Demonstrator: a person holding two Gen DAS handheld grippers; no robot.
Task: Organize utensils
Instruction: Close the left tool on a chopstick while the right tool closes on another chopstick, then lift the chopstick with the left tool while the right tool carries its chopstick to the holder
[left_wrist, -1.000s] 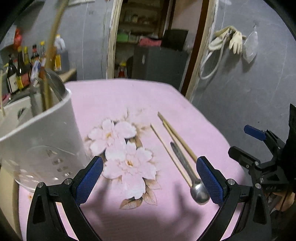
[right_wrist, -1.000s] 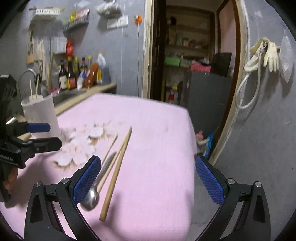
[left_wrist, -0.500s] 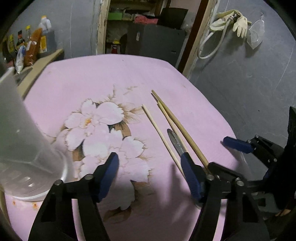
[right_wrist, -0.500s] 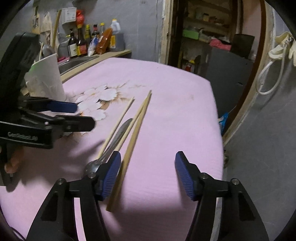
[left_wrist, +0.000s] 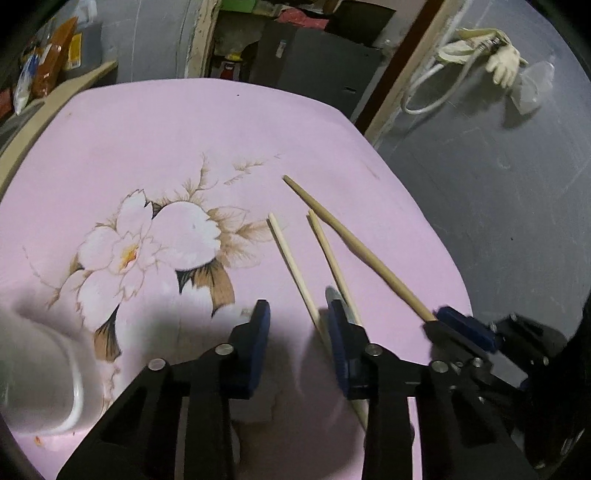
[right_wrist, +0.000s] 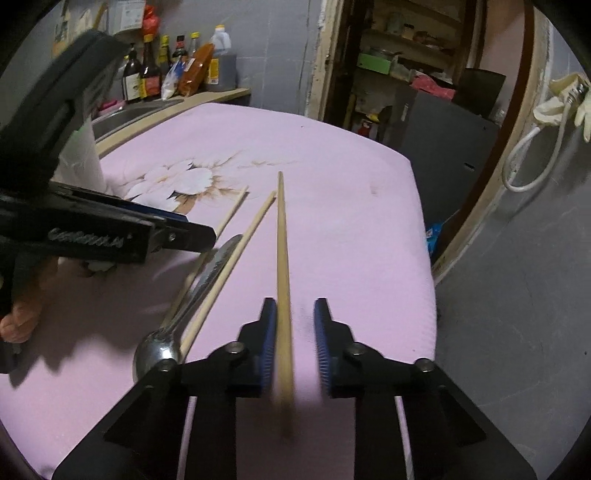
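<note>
Left wrist view: on the pink flowered tablecloth (left_wrist: 221, 122), my left gripper (left_wrist: 299, 332) hangs over the near end of the loose utensils. Its jaws have just been closing and stand half shut, not yet clamped. A thin chopstick (left_wrist: 291, 258) runs between them, hard against the right pad. The spoon (left_wrist: 338, 295) shows only its handle tip behind that pad. A second thin chopstick (left_wrist: 328, 247) lies just to the right. Further right, the right gripper (left_wrist: 458, 325) looks clenched on the near end of the thick chopstick (left_wrist: 354, 247). The white utensil holder (left_wrist: 55, 387) is a blur at the near left.

Right wrist view: the thick chopstick runs straight away between the blue pads, touching the left one, with a sliver of gap on its right. I judge it gripped, though only just. The spoon and both thin chopsticks lie to its left on the cloth.

As I read it, the sorting has barely begun: all four pieces remain outside the holder, one grasp made, one pending.
</note>
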